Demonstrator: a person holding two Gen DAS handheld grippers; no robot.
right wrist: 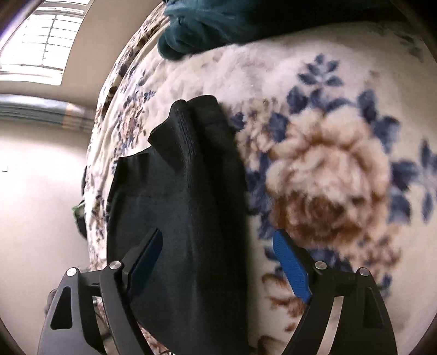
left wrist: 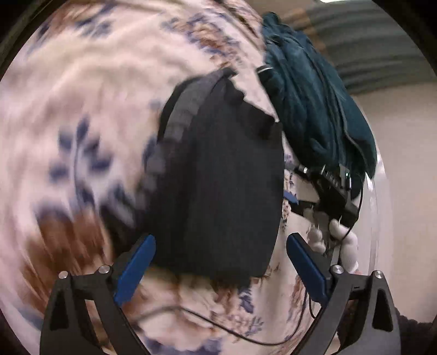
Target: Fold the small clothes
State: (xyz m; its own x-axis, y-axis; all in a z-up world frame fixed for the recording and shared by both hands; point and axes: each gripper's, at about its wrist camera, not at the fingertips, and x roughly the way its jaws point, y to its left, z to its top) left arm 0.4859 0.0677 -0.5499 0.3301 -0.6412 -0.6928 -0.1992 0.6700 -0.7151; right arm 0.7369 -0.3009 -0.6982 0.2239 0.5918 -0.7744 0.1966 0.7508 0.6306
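A small black garment [left wrist: 218, 177] with a ribbed waistband lies folded on a floral fleece blanket [left wrist: 82, 95]. My left gripper [left wrist: 221, 240] is open wide just above the blanket. The garment's near edge sits between its blue pads [left wrist: 136, 267], and neither pad presses on the cloth. In the right wrist view the same black garment [right wrist: 185, 196] runs lengthwise down the left half of the view. My right gripper [right wrist: 218, 233] is open over it, with its left finger above the cloth and its right pad [right wrist: 291, 265] over the blanket [right wrist: 327, 169].
A crumpled teal cloth [left wrist: 314, 103] lies beyond the garment, at the blanket's far side [right wrist: 218, 24]. A white-gloved hand [left wrist: 344, 243] grips the other tool's black body at the right edge of the left wrist view. The blanket's edge drops to a pale floor [right wrist: 41, 191].
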